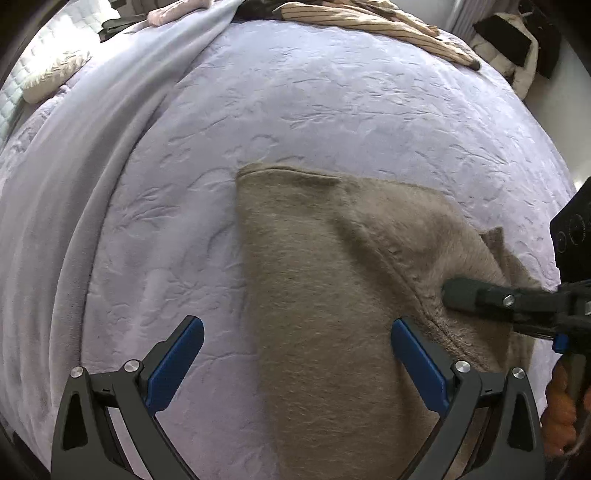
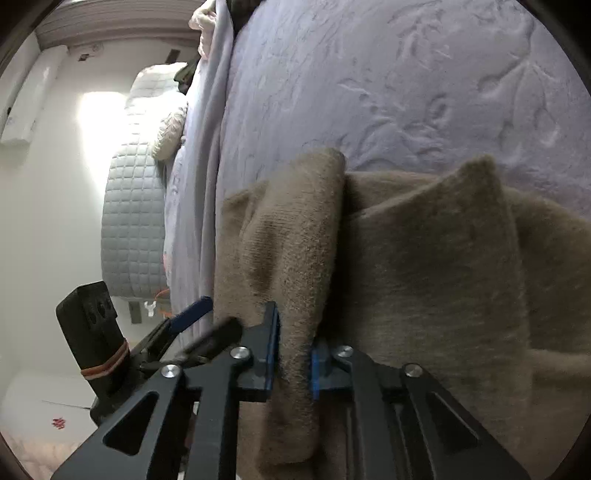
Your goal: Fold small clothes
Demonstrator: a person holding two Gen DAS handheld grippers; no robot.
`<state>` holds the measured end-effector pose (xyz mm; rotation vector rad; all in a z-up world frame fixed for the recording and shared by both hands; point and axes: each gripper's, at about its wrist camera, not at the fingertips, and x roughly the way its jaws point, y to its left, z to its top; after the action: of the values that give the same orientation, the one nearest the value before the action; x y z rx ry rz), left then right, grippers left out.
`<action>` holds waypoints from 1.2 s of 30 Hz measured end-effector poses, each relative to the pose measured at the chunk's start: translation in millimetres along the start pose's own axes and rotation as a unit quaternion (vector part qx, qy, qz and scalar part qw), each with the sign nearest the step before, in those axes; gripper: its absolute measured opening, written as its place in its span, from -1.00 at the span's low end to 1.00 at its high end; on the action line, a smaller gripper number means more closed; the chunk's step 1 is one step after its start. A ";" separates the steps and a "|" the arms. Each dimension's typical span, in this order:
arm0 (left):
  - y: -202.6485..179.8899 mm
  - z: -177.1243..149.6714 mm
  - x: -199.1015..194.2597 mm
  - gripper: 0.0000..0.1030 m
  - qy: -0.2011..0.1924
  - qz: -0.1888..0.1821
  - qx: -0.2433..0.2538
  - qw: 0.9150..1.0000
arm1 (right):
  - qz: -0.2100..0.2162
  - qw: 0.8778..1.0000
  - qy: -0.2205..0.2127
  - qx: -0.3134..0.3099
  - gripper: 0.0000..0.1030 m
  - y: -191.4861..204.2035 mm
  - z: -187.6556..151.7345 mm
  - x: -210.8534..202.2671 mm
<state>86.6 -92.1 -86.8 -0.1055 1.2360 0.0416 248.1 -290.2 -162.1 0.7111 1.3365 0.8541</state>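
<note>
A fuzzy tan garment [image 1: 325, 295] is lying on a lavender embossed bedspread [image 1: 295, 110], spreading from the middle of the left wrist view toward the near right. The left gripper [image 1: 297, 349] is hovering with its blue-padded fingers [image 1: 177, 363] spread wide, one on the bare bedspread to the left of the cloth and the other over the cloth itself, gripping nothing. The right gripper [image 1: 454, 291] is reaching in from the right edge, its dark tip lying on a raised fold of the garment near the hem. In the right wrist view, the right gripper [image 2: 293, 363] is pinching a thick rolled fold of the tan garment [image 2: 424, 266], with its blue pads pressing the fabric from both sides. A pale lavender blanket [image 1: 92, 177] is bunching in long folds along the left of the bed. At the far edge a beige striped garment [image 1: 388, 26] and a pink item [image 1: 173, 11] are lying on the bedspread, well apart from the tan one. A quilted white headboard [image 2: 136, 221] is standing at the left in the right wrist view.
</note>
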 end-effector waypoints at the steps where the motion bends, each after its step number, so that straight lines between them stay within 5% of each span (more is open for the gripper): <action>1: -3.4 -0.3 -4.3 0.98 -0.007 -0.002 0.006 1.000 | 0.019 1.000 -0.012 0.005 -0.76 2.8 -2.2 -4.3; 9: -57.1 0.1 -47.3 0.98 -0.051 -0.009 0.093 0.994 | 0.105 0.993 -0.059 0.014 -0.82 28.2 -25.8 -58.5; 14: -95.6 -10.1 -47.4 0.98 -0.051 -0.012 0.132 0.990 | 0.089 0.993 -0.078 -0.001 -0.82 39.3 -46.9 -87.2; 20: -112.6 -18.2 -14.2 0.98 -0.019 -0.017 0.117 0.993 | 0.084 0.986 -0.123 0.078 -0.81 -14.4 -67.2 -105.9; 24: -94.3 -18.7 -15.4 0.98 -0.022 -0.012 0.096 0.995 | 0.002 0.988 -0.107 0.111 -0.62 -41.7 -72.6 -104.8; 28: -78.6 -13.5 -28.1 0.98 -0.038 0.015 0.117 0.992 | -0.008 0.992 -0.091 0.087 0.07 -40.9 -97.3 -108.7; 36: -53.9 -18.9 -35.6 0.98 -0.032 0.029 0.117 0.992 | 0.044 0.984 -0.121 0.123 0.07 -50.7 -187.1 -125.1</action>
<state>62.0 -146.7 -56.2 0.1339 1.1719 -0.0498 64.8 -430.2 -160.9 1.0406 1.2084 0.6519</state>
